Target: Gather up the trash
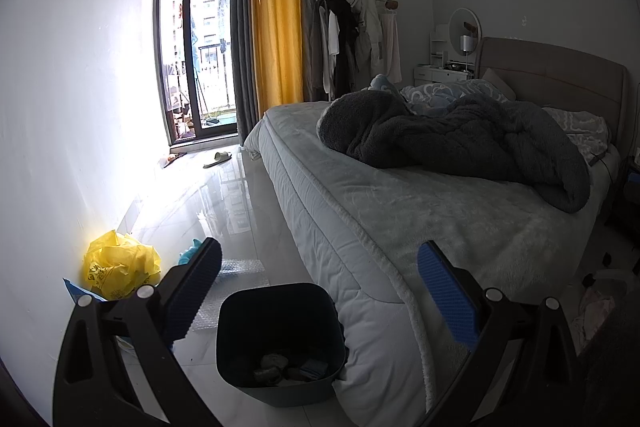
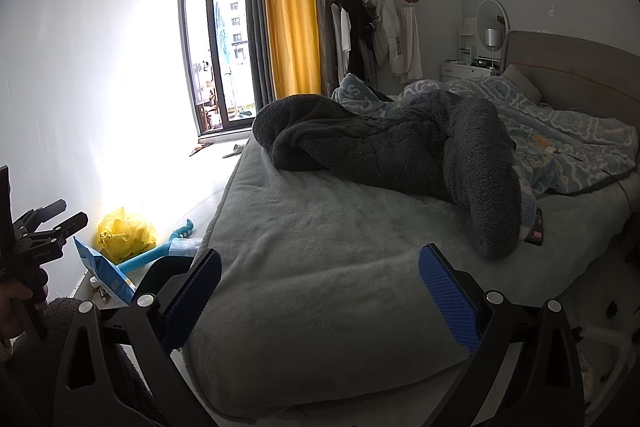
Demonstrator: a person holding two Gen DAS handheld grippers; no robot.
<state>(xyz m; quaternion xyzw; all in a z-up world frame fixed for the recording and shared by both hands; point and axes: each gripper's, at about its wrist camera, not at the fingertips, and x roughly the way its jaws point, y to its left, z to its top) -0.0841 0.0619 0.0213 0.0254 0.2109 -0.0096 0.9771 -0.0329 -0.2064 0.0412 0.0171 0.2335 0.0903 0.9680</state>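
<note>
A dark bin (image 1: 280,343) stands on the floor by the bed's corner, with crumpled trash in its bottom. My left gripper (image 1: 320,291) is open and empty just above and behind the bin. A crumpled yellow plastic bag (image 1: 120,263) lies by the left wall, with a blue packet (image 1: 78,289) in front of it and bubble wrap (image 1: 236,277) on the floor. My right gripper (image 2: 320,291) is open and empty over the bed's near end. In the right wrist view the yellow bag (image 2: 126,235), blue packet (image 2: 104,277) and left gripper (image 2: 60,223) show at the left.
A bed (image 1: 400,211) with a grey fleece blanket (image 1: 460,143) fills the right. A teal tube (image 2: 156,255) lies on the floor. A slipper (image 1: 218,159) lies near the balcony door (image 1: 196,43). A phone (image 2: 536,231) rests on the bed. Clutter lies at the right (image 1: 592,307).
</note>
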